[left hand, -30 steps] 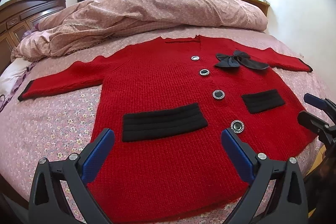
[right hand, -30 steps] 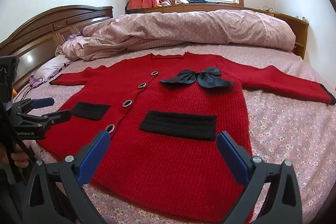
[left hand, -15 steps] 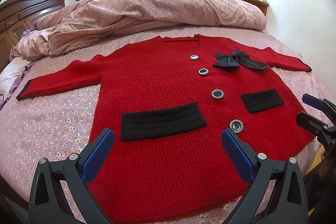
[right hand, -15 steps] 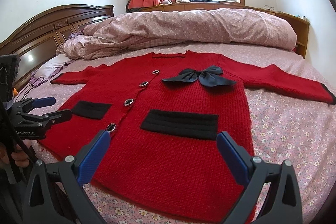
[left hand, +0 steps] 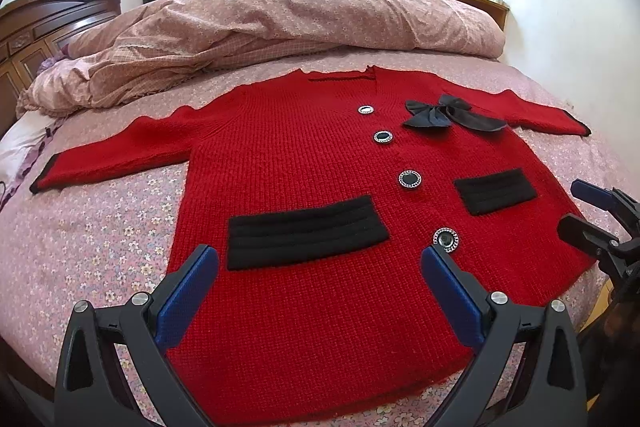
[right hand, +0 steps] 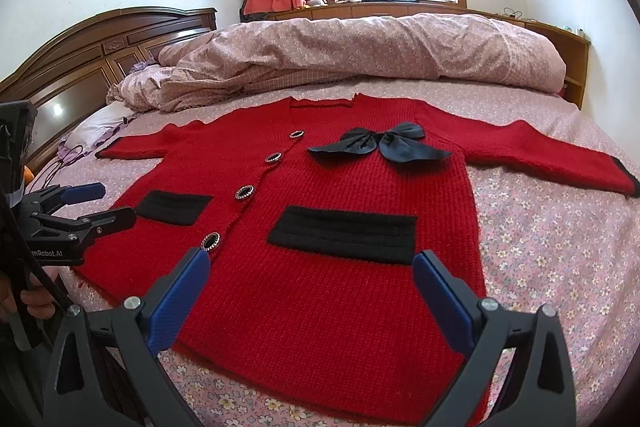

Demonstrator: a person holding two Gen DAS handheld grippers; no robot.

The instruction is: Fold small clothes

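Observation:
A small red knit cardigan (left hand: 304,155) (right hand: 360,187) lies flat and face up on the bed, both sleeves spread out. It has two black pocket bands, several round buttons and a black bow (right hand: 380,145) near the neck. My left gripper (left hand: 320,263) hovers open above the hem, holding nothing. My right gripper (right hand: 312,267) is open too, over the hem on the other side. Each gripper shows at the edge of the other's view, the right gripper (left hand: 584,211) and the left gripper (right hand: 104,207).
A rolled pink floral quilt (right hand: 360,51) lies across the bed behind the cardigan. The wooden headboard (right hand: 92,55) stands at the left. A pillow (right hand: 100,127) sits near it. A hand (right hand: 24,299) holds the left gripper's handle at the bed edge.
Both views have pulled back and risen very slightly; the cardigan sits a little lower and farther in frame. Nothing was grasped and the fingers stay apart.

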